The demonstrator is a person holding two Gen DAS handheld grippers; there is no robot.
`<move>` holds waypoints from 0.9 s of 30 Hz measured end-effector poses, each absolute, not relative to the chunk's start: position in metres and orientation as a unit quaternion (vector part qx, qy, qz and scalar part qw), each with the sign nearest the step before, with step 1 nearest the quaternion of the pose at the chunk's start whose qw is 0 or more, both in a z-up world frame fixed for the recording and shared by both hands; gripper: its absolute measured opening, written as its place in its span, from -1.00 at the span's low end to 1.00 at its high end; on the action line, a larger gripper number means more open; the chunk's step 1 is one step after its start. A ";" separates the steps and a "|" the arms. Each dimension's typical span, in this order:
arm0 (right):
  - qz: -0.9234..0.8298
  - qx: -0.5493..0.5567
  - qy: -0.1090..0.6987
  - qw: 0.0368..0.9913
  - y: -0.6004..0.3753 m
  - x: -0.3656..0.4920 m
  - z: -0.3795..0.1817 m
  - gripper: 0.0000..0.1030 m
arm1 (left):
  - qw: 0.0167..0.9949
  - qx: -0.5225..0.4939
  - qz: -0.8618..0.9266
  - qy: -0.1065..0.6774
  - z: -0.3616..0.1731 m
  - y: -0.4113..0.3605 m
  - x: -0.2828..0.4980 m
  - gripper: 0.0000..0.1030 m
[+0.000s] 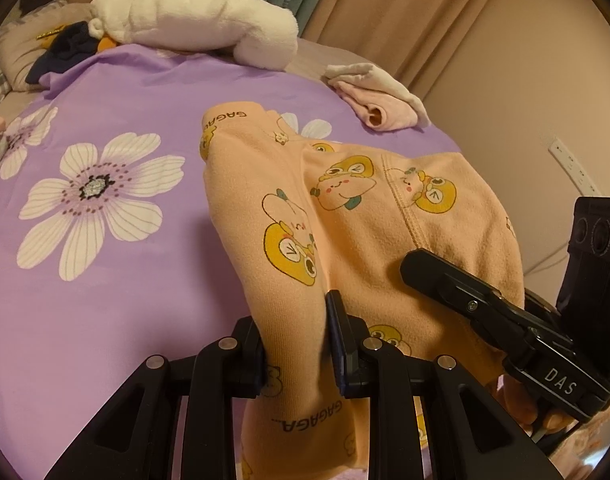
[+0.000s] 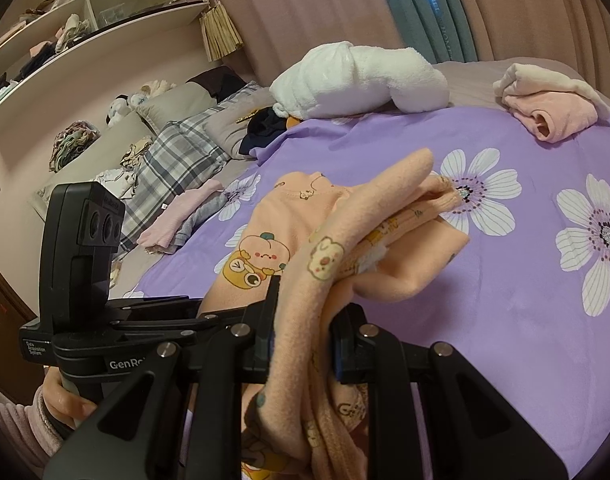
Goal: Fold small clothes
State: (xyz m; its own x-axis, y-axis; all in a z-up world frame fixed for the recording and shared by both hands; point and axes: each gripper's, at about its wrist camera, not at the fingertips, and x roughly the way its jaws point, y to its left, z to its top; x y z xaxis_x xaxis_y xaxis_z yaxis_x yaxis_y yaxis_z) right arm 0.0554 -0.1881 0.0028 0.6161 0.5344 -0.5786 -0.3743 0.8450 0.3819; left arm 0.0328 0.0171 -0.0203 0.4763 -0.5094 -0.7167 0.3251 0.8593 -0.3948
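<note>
A small peach garment (image 1: 369, 216) printed with yellow cartoon figures lies partly on the purple flowered bedsheet (image 1: 117, 288). My left gripper (image 1: 295, 340) is shut on one edge of it near the lettered hem. My right gripper (image 2: 301, 332) is shut on a bunched fold of the same garment (image 2: 369, 224), which drapes forward over the sheet (image 2: 505, 312). The right gripper also shows in the left wrist view (image 1: 477, 300), close on the right. The left gripper shows in the right wrist view (image 2: 157, 320), low at the left.
A rolled white fluffy blanket (image 1: 193, 16) lies at the far end of the bed. A folded pink and cream garment (image 1: 377, 96) sits at the far right corner. Pillows and dark clothes (image 2: 209, 128) lie at the left, with shelves (image 2: 65, 20) behind. Curtains hang beyond the bed.
</note>
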 end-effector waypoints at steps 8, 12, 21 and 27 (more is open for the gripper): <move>0.257 0.109 0.362 0.889 -0.180 0.063 -0.001 -0.60 | 0.854 -0.105 -0.236 0.452 -0.025 0.023 0.043 -0.55; 0.261 0.110 0.365 0.887 -0.175 0.068 -0.002 -0.60 | 0.854 -0.106 -0.232 0.453 -0.027 0.026 0.047 -0.55; 0.268 0.107 0.368 0.884 -0.167 0.080 -0.005 -0.60 | 0.856 -0.106 -0.223 0.454 -0.028 0.031 0.055 -0.55; 0.269 0.103 0.371 0.883 -0.162 0.087 -0.008 -0.60 | 0.856 -0.106 -0.219 0.456 -0.031 0.031 0.060 -0.55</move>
